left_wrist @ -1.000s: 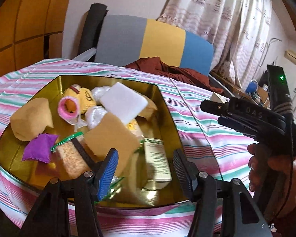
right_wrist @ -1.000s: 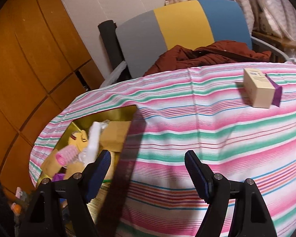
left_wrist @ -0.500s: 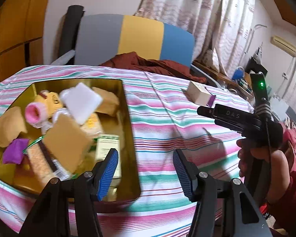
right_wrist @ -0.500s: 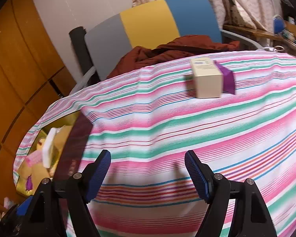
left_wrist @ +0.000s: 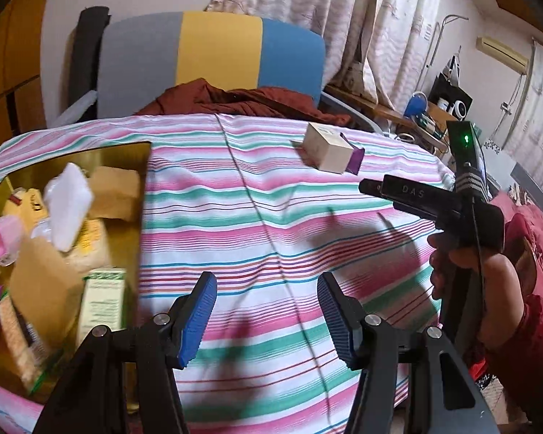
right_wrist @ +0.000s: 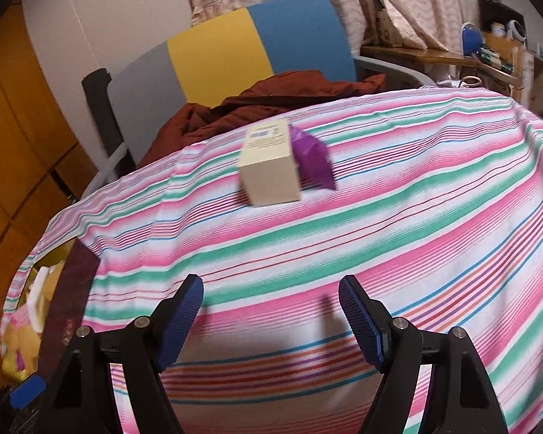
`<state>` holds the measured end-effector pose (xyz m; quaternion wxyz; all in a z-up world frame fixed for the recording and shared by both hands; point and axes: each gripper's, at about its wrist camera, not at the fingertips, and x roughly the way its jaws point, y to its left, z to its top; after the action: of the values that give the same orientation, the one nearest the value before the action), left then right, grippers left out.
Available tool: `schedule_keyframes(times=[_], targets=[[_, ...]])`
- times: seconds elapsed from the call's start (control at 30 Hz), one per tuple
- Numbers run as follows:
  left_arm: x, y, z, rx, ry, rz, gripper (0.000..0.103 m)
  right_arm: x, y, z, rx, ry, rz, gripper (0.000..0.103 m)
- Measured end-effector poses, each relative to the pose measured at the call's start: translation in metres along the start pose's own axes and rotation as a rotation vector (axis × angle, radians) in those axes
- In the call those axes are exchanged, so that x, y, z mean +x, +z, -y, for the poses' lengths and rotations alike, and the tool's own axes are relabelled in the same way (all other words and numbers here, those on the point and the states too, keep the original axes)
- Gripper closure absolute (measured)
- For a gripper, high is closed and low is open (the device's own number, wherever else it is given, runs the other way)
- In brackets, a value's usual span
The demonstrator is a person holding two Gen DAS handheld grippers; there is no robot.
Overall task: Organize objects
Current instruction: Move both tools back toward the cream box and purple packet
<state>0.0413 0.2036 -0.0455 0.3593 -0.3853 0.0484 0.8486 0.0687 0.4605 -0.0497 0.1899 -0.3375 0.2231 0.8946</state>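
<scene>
Facing bare striped cloth (right_wrist: pixel 344 238) beside box (right_wrist: pixel 269 173)

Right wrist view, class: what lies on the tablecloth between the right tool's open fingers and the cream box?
Nothing: in the right wrist view only bare striped tablecloth runs from the right tool to the cream box. The purple packet sits beside the box, not between.

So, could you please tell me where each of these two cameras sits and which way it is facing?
Left wrist: sits on the left gripper, looking down across the pink-and-green striped tablecloth; gold metal tin at left; the right gripper and the hand holding it at right.
Right wrist: sits on the right gripper, facing the cream cardboard box and the purple pouch beside it; only its own open fingers show.
Shared: tablecloth, box, pouch, tin, and the grey-yellow-blue chair back.
</scene>
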Motion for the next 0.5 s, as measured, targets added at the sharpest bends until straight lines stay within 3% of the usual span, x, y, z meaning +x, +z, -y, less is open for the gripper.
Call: schedule_keyframes(times=[0.5], targets=[[0.036, 0.006, 0.02, -0.008, -0.028, -0.087, 0.044, 0.033, 0.053, 0.037, -0.089, -0.102, 0.008, 0.024]])
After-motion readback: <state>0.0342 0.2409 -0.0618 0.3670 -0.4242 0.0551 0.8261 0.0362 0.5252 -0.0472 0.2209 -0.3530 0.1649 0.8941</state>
